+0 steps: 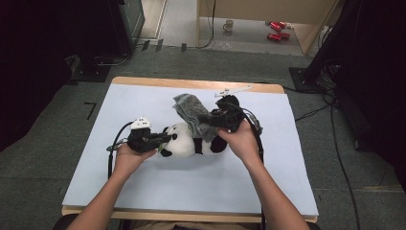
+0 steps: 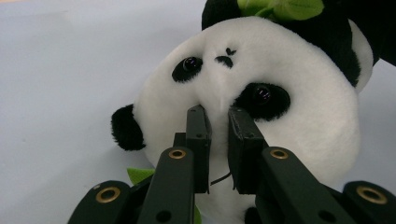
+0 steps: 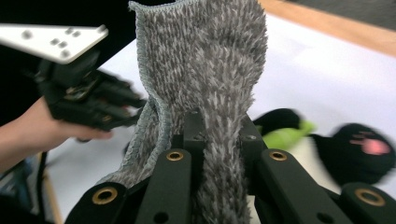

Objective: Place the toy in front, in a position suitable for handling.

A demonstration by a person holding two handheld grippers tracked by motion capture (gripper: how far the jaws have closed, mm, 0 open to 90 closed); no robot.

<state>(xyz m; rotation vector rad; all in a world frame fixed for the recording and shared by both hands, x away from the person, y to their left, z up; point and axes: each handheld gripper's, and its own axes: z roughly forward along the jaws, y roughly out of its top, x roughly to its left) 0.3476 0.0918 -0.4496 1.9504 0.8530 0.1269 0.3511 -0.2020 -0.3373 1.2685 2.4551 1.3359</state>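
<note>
Near the middle of the table (image 1: 143,191), the left gripper (image 2: 218,122) pinches the toy panda (image 1: 189,141) by the soft plush of its face; it is light and squashy, so a fold of fur holds well. Just beyond, the right gripper (image 3: 219,126) is clamped on the limp grey towel (image 3: 205,70), gathered and raised over the panda's body

Panda toy (image 1: 184,141): lying mid-frame on the pale table (image 1: 143,187).
Left gripper (image 1: 163,139): at its head.
Right gripper (image 1: 207,118): apparently pinching grey cloth (image 1: 191,114) above the panda.
</note>
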